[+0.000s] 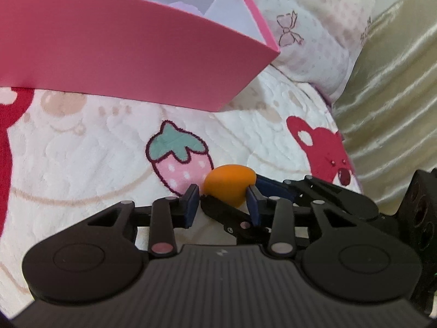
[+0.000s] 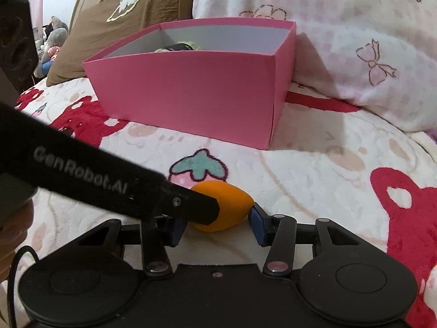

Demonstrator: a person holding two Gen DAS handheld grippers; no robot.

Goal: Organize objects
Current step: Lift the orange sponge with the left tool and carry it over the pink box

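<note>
I see the orange egg-shaped sponge point(image 2: 221, 209) lying on the fleece blanket point(image 2: 314, 169), in front of the pink box point(image 2: 185, 93). My right gripper point(image 2: 217, 225) is clamped on it, blue pads on either side. My left gripper point(image 1: 222, 203) reaches in too, its pads against the sponge's near end.

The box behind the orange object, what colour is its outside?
Pink box, seen best from the right wrist.

A fleecy bear-and-strawberry blanket point(image 2: 314, 150) covers the bed; a brown pillow point(image 2: 131, 13) and pink-checked bedding point(image 2: 355, 27) lie behind.
</note>
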